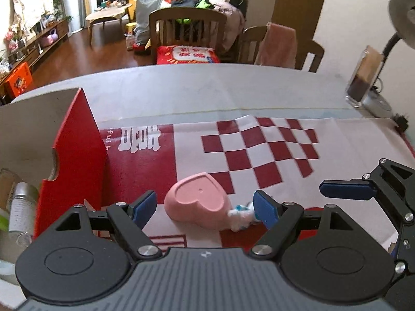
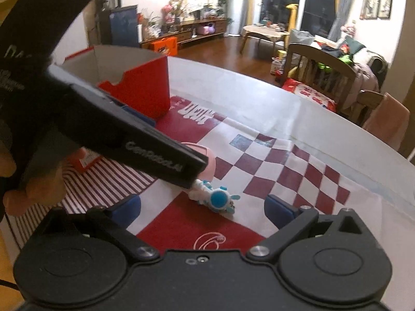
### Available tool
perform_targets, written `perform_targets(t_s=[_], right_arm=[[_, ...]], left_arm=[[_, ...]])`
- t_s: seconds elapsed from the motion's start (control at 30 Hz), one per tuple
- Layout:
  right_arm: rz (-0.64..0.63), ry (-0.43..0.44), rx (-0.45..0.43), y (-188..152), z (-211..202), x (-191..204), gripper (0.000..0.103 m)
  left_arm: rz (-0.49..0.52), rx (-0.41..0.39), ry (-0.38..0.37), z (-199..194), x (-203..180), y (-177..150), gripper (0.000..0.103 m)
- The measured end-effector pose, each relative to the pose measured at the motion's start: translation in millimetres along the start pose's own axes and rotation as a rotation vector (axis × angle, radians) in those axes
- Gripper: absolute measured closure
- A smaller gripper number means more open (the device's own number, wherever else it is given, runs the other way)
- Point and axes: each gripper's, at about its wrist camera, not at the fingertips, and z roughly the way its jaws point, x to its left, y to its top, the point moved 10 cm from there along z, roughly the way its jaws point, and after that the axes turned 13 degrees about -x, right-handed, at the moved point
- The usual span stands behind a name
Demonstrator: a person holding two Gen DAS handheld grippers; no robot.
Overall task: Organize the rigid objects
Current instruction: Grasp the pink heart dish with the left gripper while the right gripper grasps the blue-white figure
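A pink heart-shaped dish (image 1: 198,202) lies on the red-and-white checked mat (image 1: 259,150). My left gripper (image 1: 205,208) is open, its blue pads on either side of the dish. A small blue-and-white toy figure (image 1: 242,215) lies against the dish, by the right pad. In the right wrist view the toy (image 2: 215,198) lies on the mat just ahead of my open, empty right gripper (image 2: 202,208). The left gripper's body (image 2: 116,129) covers most of the dish (image 2: 210,162). The right gripper's finger (image 1: 345,189) shows at the left view's right edge.
An open red cardboard box (image 1: 72,150) stands at the left on the mat, with a silver bottle (image 1: 22,207) and other items inside; it also shows in the right wrist view (image 2: 145,90). A clear holder (image 1: 363,77) and lamp stand at the table's far right. Chairs stand behind the table.
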Motion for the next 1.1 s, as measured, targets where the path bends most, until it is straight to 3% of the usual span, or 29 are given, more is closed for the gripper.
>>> perform_targets(t_s=[0.37,0.73,0.9,1.1], right_arm=[[-0.086,0.046,0.05,-11,39,-3,0.024],[-0.124,0.12,0.049,-14,52,-7,0.031],[-0.083,0.128,0.047,-17,45,-6,0.042],[-0.055,0.117,0.048,-21,33,0,0.069]], left_arm=[[-0.018,0.049,0.021,38,12,-14,0.021],[-0.008,0.043,0.018,48,11,-19,0.021],[0.01,0.021,0.017,46,11,-21,0.022],[0.057,0.005,0.022,44,9,-23,0.025]])
